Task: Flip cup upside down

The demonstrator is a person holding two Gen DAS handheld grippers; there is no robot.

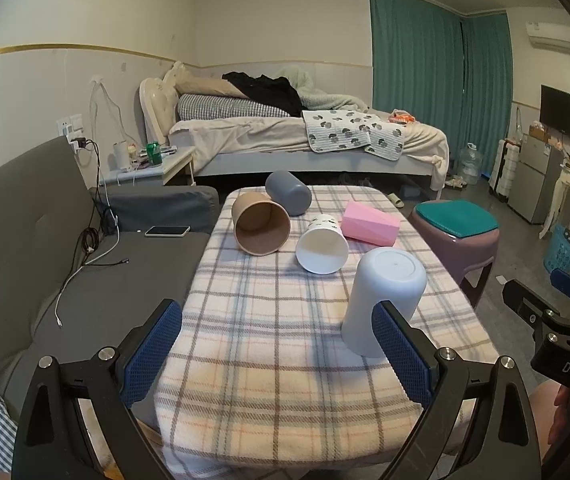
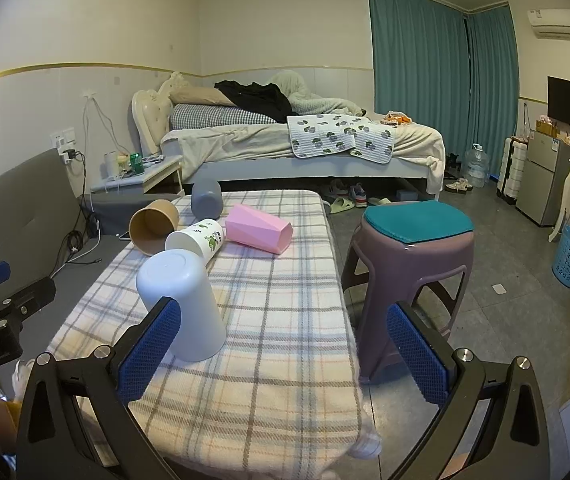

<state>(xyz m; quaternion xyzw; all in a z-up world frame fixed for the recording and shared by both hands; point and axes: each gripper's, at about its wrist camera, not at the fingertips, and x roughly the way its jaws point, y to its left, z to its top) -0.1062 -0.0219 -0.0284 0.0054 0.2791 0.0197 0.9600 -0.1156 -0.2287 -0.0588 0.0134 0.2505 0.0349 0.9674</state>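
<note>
One white cup (image 1: 385,300) already stands mouth-down on the worktop (image 1: 285,340); your left gripper (image 1: 281,352) and right gripper (image 2: 285,356) hold jaws wide, empty. Next, pick a lying cup.

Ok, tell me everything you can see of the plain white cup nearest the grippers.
The white cup is a tall, smooth, matte cylinder, plastic by the look, unprinted. It stands upside down: its closed base faces up, with a small dot at the centre, and its mouth is down on the plaid tablecloth. It sits at the near end, apart from the other cups. Both grippers are open; whether a finger touches it, I cannot tell.
</note>
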